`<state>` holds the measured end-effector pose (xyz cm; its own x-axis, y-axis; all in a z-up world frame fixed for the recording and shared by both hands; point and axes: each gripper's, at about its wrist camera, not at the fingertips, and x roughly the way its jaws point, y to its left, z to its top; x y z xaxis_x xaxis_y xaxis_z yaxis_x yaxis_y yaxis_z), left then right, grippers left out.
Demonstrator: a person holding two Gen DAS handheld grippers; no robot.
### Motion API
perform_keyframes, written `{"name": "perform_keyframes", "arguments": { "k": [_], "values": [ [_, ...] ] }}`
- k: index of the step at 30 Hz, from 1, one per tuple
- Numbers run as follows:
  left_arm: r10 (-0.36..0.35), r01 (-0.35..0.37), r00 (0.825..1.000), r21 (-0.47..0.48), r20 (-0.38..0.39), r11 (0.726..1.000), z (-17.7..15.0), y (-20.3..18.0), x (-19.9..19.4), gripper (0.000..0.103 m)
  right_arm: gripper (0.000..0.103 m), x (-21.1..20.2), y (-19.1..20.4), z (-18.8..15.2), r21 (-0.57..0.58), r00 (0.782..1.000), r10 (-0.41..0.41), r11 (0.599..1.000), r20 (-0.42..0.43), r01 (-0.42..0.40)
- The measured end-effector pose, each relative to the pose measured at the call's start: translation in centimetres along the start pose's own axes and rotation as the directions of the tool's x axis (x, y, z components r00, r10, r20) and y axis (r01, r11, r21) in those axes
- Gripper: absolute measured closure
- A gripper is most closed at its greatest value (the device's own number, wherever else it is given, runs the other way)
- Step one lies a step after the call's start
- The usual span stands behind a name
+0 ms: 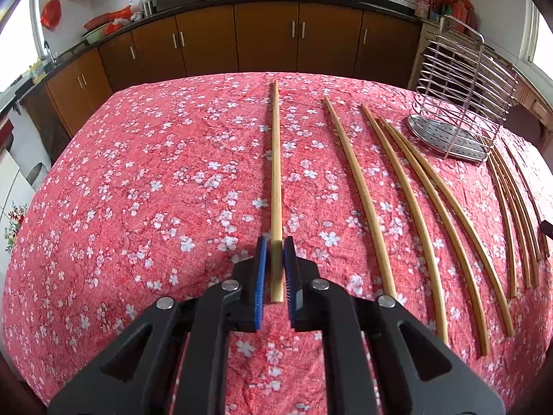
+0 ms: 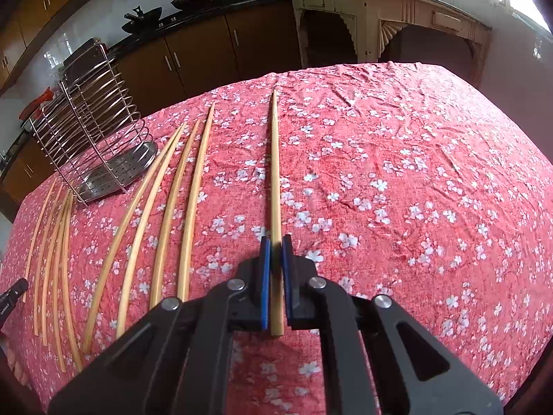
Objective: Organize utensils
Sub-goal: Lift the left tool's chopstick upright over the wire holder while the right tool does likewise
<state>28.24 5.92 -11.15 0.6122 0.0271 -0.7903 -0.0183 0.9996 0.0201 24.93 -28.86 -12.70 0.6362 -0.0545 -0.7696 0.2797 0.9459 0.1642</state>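
A long pale wooden chopstick [image 1: 275, 159] lies on the red flowered tablecloth [image 1: 138, 173], pointing away from me. My left gripper [image 1: 275, 242] is shut on its near end, blue pads on both sides. In the right wrist view a second chopstick [image 2: 274, 166] lies the same way, and my right gripper [image 2: 275, 240] is shut on its near part. Several more chopsticks [image 1: 414, 200] lie in a fan to the right of the left gripper. The same loose chopsticks [image 2: 166, 214] appear to the left of the right gripper.
A wire utensil rack [image 1: 463, 103] with a perforated steel tray stands on the table beyond the loose chopsticks; the rack [image 2: 93, 117] shows at the far left in the right wrist view. Brown kitchen cabinets [image 1: 262, 41] run behind the table's far edge.
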Motion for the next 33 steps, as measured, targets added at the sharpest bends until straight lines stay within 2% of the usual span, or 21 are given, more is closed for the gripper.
{"name": "perform_keyframes", "arguments": {
  "k": [1, 3, 8, 10, 11, 15, 21, 25, 30, 33],
  "values": [
    [-0.006, 0.006, 1.000, 0.000, -0.001, 1.000, 0.0, -0.1, 0.0, 0.081, 0.094, -0.1, 0.0, -0.2, -0.001, 1.000, 0.002, 1.000, -0.001, -0.002],
    [-0.009, 0.009, 1.000, 0.003, -0.001, 1.000, -0.2, -0.4, 0.0, 0.078, 0.094, -0.2, 0.0, -0.4, -0.005, 1.000, 0.005, 1.000, -0.002, -0.005],
    [0.014, -0.014, 1.000, 0.019, 0.018, 1.000, -1.1, -0.6, -0.4, 0.078, 0.094, -0.7, 0.3, -1.2, -0.029, 1.000, -0.006, 1.000, 0.012, 0.006],
    [0.026, -0.026, 0.999, 0.017, 0.025, 1.000, -1.2, -0.5, -0.5, 0.093, 0.095, -0.8, 0.4, -1.5, -0.036, 1.000, -0.010, 0.999, 0.020, 0.010],
    [0.027, -0.028, 0.999, 0.013, 0.025, 1.000, -1.4, -0.3, -0.7, 0.096, 0.095, -0.9, 0.4, -1.6, -0.039, 1.000, -0.009, 0.999, 0.021, 0.010],
    [0.025, -0.026, 0.999, 0.012, 0.027, 1.000, -1.5, 0.4, -1.1, 0.096, 0.095, -1.7, -0.1, -1.7, -0.025, 0.999, 0.020, 1.000, 0.038, -0.020],
    [0.011, -0.010, 0.992, -0.005, 0.125, 1.000, -1.3, 1.6, -4.6, 0.096, 0.095, -5.6, -0.6, -1.5, -0.032, 0.983, 0.030, 0.999, 0.179, -0.025],
    [-0.013, 0.020, 0.973, -0.032, 0.229, 0.999, -0.6, 2.2, -7.7, 0.096, 0.095, -8.2, -0.9, -0.7, -0.028, 0.959, 0.042, 0.999, 0.281, -0.035],
    [-0.035, 0.068, 0.928, -0.075, 0.371, 0.995, 0.8, 3.1, -11.8, 0.096, 0.095, -11.1, -0.7, 0.4, -0.034, 0.913, 0.074, 0.997, 0.401, -0.066],
    [-0.039, 0.087, 0.903, -0.092, 0.428, 0.992, 1.7, 3.5, -13.5, 0.096, 0.095, -12.3, -0.4, 1.1, -0.038, 0.888, 0.084, 0.996, 0.452, -0.075]
  ]
}}
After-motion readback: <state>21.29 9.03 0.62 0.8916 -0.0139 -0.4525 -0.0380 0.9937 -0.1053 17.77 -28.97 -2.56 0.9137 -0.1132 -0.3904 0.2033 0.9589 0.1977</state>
